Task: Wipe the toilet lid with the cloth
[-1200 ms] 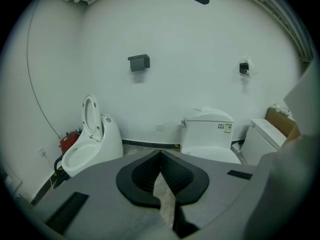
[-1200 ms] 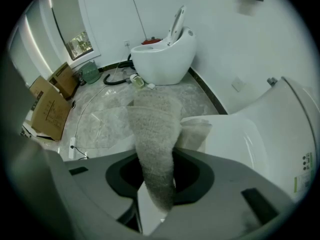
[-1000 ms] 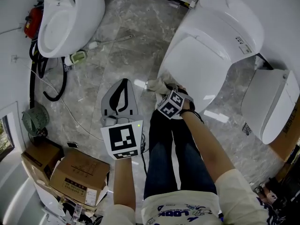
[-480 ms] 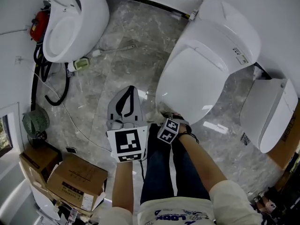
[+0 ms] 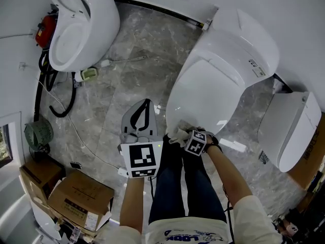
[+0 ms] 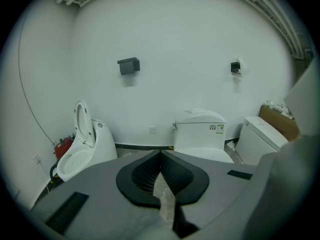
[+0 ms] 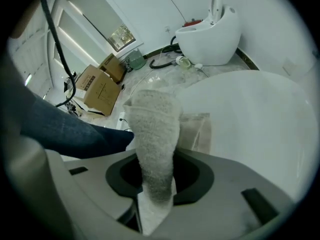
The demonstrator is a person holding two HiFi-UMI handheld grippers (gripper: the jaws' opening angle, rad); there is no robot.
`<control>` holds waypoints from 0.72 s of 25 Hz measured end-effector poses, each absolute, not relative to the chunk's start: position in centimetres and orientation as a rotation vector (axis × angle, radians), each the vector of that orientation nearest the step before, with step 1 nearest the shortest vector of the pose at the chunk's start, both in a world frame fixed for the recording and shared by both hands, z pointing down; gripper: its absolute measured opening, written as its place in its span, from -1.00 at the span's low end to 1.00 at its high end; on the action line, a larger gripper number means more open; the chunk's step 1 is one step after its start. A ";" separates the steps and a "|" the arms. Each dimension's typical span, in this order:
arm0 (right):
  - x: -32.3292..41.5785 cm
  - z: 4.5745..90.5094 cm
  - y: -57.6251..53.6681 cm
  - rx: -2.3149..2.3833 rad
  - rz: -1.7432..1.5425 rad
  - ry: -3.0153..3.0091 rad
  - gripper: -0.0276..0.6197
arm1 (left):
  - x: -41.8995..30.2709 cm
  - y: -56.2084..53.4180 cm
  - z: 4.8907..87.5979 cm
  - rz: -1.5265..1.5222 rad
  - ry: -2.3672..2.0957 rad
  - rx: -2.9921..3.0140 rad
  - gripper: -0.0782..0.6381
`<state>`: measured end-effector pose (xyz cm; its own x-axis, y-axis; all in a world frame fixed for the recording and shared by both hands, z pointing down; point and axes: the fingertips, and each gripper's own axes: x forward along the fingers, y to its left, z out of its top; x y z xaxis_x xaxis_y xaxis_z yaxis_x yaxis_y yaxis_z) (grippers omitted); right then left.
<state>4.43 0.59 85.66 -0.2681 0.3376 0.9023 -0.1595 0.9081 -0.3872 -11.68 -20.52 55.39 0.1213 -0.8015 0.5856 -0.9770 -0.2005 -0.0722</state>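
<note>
Cloth [image 5: 177,134] at front edge of toilet lid [image 5: 203,88]

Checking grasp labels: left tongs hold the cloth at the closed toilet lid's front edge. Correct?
Not the left: the right tongs hold the cloth at the front edge of the closed toilet lid, as the right gripper view shows.

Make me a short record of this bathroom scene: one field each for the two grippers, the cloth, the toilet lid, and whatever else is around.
left gripper: shut, empty, held over the floor beside the toilet
right gripper: shut on the cloth
cloth: pale, fuzzy, against the front edge of the toilet lid
toilet lid: white, glossy, closed
second toilet: far left, lid raised
cardboard boxes: on the floor at the left
</note>
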 end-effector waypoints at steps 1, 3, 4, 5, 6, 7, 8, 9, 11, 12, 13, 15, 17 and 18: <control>5.1 85.6 0.1 -0.145 0.468 -1.780 -0.56 | -11.5 -20.6 55.4 0.743 -1.732 2.076 -0.77; 6.1 85.4 -1.1 -0.155 0.450 -1.781 -0.56 | -11.2 -20.8 55.3 0.746 -1.730 2.077 -0.77; 6.6 85.3 -1.7 -0.155 0.447 -1.783 -0.56 | -11.0 -20.8 55.3 0.747 -1.728 2.077 -0.77; 7.1 85.2 -2.4 -0.153 0.447 -1.783 -0.56 | -10.8 -20.9 55.3 0.748 -1.725 2.078 -0.77; 7.6 85.2 -3.0 -0.150 0.447 -1.783 -0.56 | -10.5 -21.0 55.4 0.750 -1.722 2.079 -0.77; 8.1 85.3 -3.7 -0.147 0.446 -1.783 -0.56 | -10.2 -21.2 55.4 0.752 -1.718 2.081 -0.77; 8.6 85.4 -4.3 -0.142 0.441 -1.782 -0.56 | -10.0 -21.3 55.5 0.755 -1.714 2.083 -0.77; 9.1 85.5 -5.0 -0.136 0.432 -1.783 -0.56 | -9.7 -21.4 55.6 0.757 -1.710 2.086 -0.77; 10.0 85.7 -6.4 -0.122 0.416 -1.786 -0.56 | -9.2 -21.6 55.6 0.761 -1.704 2.091 -0.77; 10.4 85.6 -7.0 -0.115 0.414 -1.788 -0.56 | -8.9 -21.7 55.6 0.763 -1.701 2.093 -0.77; 10.8 85.4 -7.8 -0.103 0.413 -1.792 -0.56 | -8.7 -21.8 55.7 0.765 -1.698 2.096 -0.77; 11.6 85.3 -9.6 -0.068 0.410 -1.801 -0.56 | -8.3 -22.1 55.7 0.770 -1.693 2.101 -0.77; 12.4 85.2 -11.3 -0.028 0.410 -1.807 -0.56 | -8.0 -22.3 55.8 0.775 -1.689 2.103 -0.77; 12.9 85.2 -12.2 -0.008 0.410 -1.810 -0.56 | -7.8 -22.4 55.8 0.777 -1.687 2.104 -0.77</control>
